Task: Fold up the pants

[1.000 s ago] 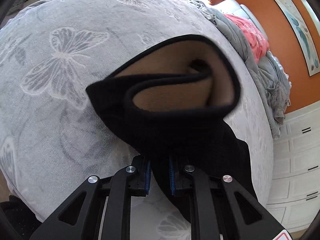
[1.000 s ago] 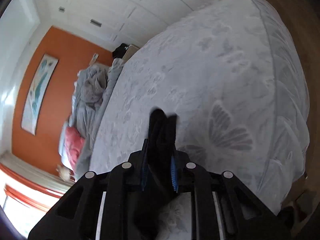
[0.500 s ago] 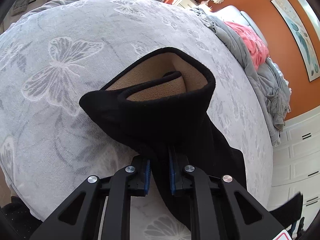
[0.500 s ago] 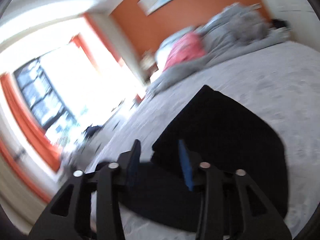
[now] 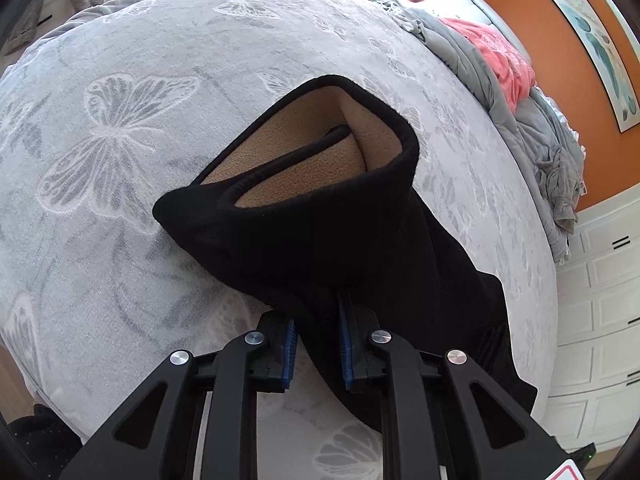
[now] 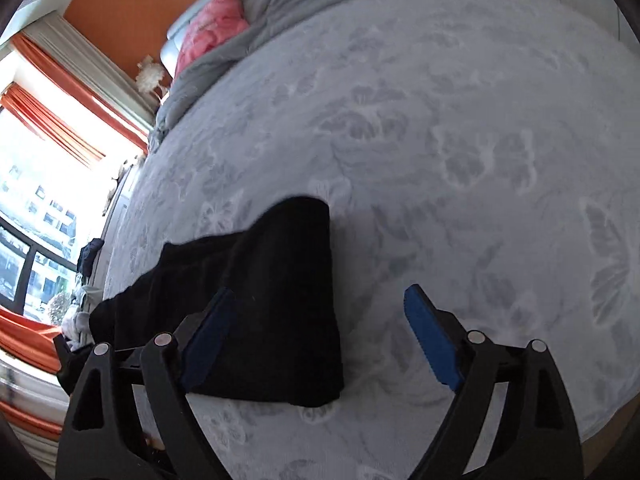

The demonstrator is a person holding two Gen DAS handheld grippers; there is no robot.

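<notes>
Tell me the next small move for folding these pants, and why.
Probably lower the left gripper and release: it is clamped on the black pants, holding the open waistband off the bed, while the right gripper is open and empty.

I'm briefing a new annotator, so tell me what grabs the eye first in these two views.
The black pants dominate the left view, their tan fleece lining gaping open at the middle while the left hand-held gripper pinches the fabric below. In the right view, the right hand-held gripper stands wide open over the pants' folded end on the butterfly-patterned bedspread. A pink garment lies by the orange wall.
</notes>
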